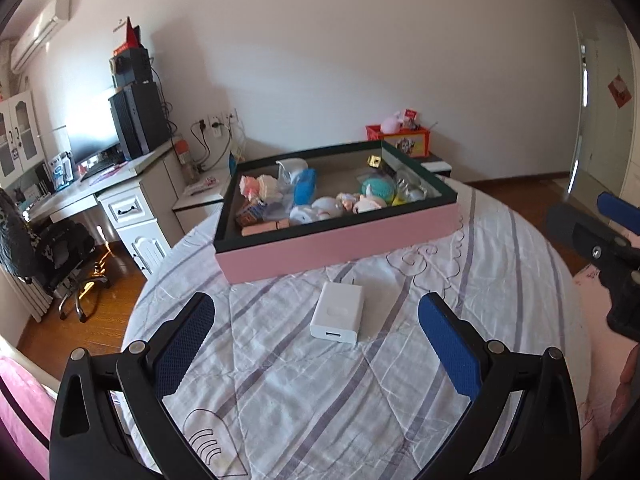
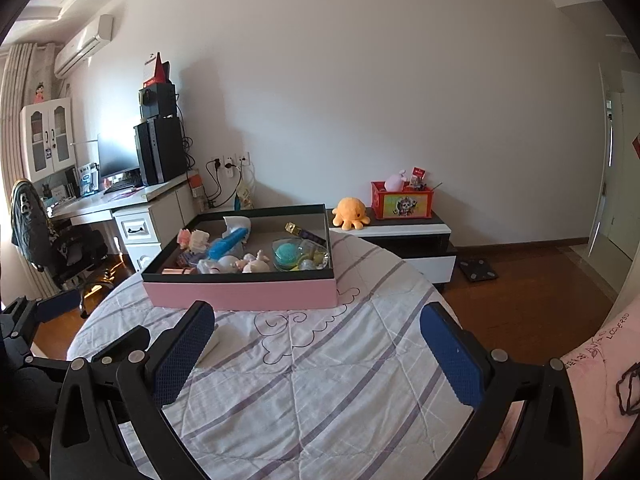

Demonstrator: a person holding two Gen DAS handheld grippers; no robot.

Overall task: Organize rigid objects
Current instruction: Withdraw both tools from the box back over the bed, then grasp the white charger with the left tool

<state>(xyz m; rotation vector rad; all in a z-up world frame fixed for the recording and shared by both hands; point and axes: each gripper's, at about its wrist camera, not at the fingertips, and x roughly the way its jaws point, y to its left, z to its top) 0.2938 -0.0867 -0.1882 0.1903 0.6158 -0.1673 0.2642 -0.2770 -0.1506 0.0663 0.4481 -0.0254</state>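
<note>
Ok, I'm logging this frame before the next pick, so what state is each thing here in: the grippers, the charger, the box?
Left gripper: open, empty, jaws either side of the charger, not touching it.
Right gripper: open, empty.
White rectangular wall charger: lying flat on the striped quilt, outside the box.
Pink box with dark rim: lidless, holding small toys.

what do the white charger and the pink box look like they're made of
White charger: looks like hard plastic, smooth with a slight sheen and rounded edges.
Pink box: probably rigid cardboard with a matte pink wrap, given its flat, straight walls and thin dark rim; the lining is too unclear to judge.
</note>
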